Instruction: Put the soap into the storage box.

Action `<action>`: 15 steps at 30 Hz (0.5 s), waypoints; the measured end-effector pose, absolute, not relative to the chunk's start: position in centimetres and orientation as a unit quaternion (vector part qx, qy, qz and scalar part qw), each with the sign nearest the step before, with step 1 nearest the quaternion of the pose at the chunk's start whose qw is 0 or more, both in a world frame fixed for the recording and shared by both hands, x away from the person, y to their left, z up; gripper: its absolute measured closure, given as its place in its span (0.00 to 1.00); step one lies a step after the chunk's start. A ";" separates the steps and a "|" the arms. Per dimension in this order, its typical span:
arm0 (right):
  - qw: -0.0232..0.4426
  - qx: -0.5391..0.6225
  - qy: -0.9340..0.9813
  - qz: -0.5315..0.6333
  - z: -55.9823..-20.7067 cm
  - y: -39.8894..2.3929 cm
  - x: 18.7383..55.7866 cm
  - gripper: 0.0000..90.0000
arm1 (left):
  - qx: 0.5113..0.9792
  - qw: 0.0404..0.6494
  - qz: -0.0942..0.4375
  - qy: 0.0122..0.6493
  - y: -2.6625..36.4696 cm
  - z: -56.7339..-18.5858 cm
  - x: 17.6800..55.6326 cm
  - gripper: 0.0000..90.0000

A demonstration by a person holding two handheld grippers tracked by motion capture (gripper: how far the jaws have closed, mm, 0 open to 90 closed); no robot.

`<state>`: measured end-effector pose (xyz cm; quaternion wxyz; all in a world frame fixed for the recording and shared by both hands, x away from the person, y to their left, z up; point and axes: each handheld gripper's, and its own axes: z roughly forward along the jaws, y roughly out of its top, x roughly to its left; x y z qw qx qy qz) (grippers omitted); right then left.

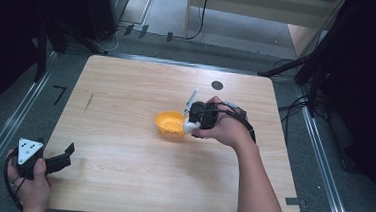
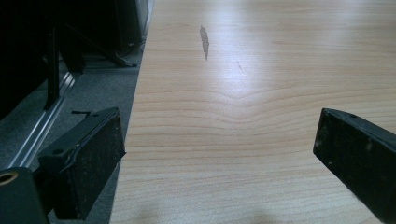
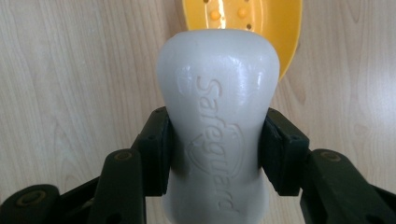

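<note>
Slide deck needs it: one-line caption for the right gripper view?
Right tongs clamp a white soap bar above a yellow dish on the wooden table.

Black fingers clamp a white soap bar above a yellow dish.

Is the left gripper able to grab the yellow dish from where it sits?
Probably not yet. The left gripper rests open at the table's near corner, far from the dish, though bare wood lies between.

The white soap bar bears the raised brand name "Safeguard" running along its face
</note>
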<state>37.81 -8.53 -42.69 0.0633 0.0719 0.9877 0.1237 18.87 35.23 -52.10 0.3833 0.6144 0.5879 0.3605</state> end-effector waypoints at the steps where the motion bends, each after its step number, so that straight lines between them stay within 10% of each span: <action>1: 0.065 0.071 0.988 0.123 -42.6 -8.3 37.9 0.57 | 0.614 0.383 0.360 0.588 35.2 -52.1 18.9 0.03; 15: 0.072 0.053 0.987 0.134 -42.3 -6.0 38.7 0.57 | 0.612 0.386 0.359 0.590 35.3 -52.1 18.9 0.03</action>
